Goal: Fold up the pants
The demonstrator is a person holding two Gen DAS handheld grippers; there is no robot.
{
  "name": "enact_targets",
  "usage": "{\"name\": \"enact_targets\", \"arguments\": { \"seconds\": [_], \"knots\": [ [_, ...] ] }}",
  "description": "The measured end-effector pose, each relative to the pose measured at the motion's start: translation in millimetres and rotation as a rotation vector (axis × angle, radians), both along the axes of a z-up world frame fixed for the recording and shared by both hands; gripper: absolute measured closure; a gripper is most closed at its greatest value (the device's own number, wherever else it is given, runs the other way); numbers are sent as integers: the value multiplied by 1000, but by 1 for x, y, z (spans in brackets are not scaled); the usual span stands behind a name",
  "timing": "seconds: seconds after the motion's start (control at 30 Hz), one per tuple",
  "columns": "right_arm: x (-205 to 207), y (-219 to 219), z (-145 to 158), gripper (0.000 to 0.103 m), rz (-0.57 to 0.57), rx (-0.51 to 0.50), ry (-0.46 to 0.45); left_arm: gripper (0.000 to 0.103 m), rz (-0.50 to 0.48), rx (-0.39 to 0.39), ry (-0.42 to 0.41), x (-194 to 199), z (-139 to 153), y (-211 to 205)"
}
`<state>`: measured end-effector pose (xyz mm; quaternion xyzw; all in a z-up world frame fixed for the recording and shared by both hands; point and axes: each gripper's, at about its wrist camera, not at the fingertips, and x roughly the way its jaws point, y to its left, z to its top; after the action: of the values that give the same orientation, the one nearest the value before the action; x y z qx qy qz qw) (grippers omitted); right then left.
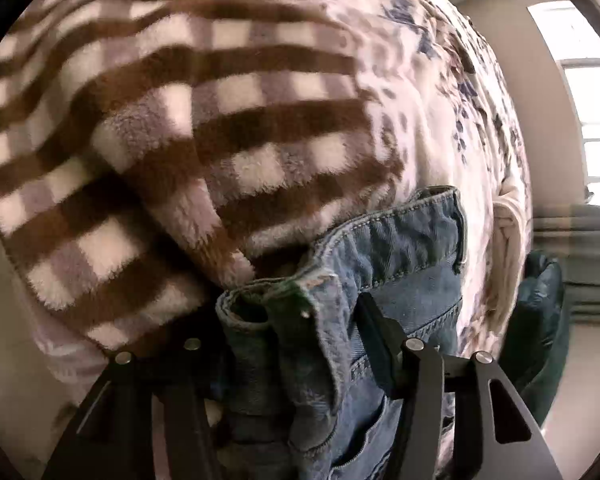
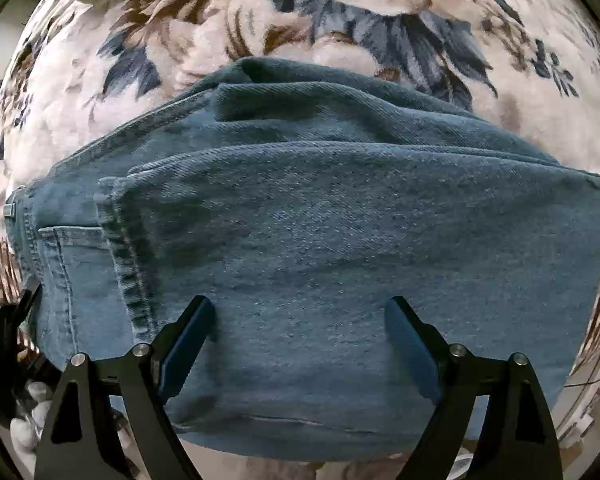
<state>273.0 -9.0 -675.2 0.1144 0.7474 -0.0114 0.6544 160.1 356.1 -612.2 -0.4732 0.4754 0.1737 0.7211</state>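
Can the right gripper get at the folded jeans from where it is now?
Probably yes. The right gripper stands open directly over the jeans, which lie folded on the floral blanket, with nothing between them.

Blue denim pants [image 2: 300, 240] lie folded across the frame's middle, back pocket at lower left, seemingly in several layers.

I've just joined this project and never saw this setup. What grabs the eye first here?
The blue denim jeans dominate: folded in layers, they fill the right wrist view, lying on a fleecy floral blanket. The right gripper hovers open above them. In the left wrist view, the left gripper pinches the jeans' waistband beside a brown-and-cream checked fleece blanket.
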Motion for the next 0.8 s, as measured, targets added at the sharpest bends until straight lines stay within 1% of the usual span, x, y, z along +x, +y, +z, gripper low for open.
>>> {"name": "enact_targets", "arguments": {
  "seconds": [0.03,0.1,0.2,0.27,0.4,0.43,0.5,0.57,0.63,0.7,0.8],
  "knots": [
    [3,4,-3,13,1,-13,-2,61,-15,41,0,1,11,-7],
    [1,7,0,13,11,-48,-15,71,-53,120,5,2,29,-20],
    [-6,1,1,13,-2,-84,-24,74,-92,203,0,8,50,-35],
    [-10,-3,1,13,-20,-83,-21,75,-146,275,-19,11,70,-50],
    [-20,-19,2,13,-46,-81,-22,76,-230,381,-56,11,101,-77],
    [-22,-24,3,13,-51,-77,-25,76,-239,394,-60,12,106,-83],
    [-25,-38,1,13,-70,-53,-36,76,-264,444,-56,13,115,-96],
    [-25,-50,0,13,-89,-33,-46,76,-256,438,-51,6,120,-100],
    [-28,-63,3,13,-102,-24,-42,76,-264,469,-29,0,124,-104],
    [-25,-73,4,13,-108,-9,-45,76,-249,471,-10,-4,127,-105],
    [-28,-89,10,13,-95,-6,-61,76,-255,510,-11,-9,137,-119]
  ]
}}
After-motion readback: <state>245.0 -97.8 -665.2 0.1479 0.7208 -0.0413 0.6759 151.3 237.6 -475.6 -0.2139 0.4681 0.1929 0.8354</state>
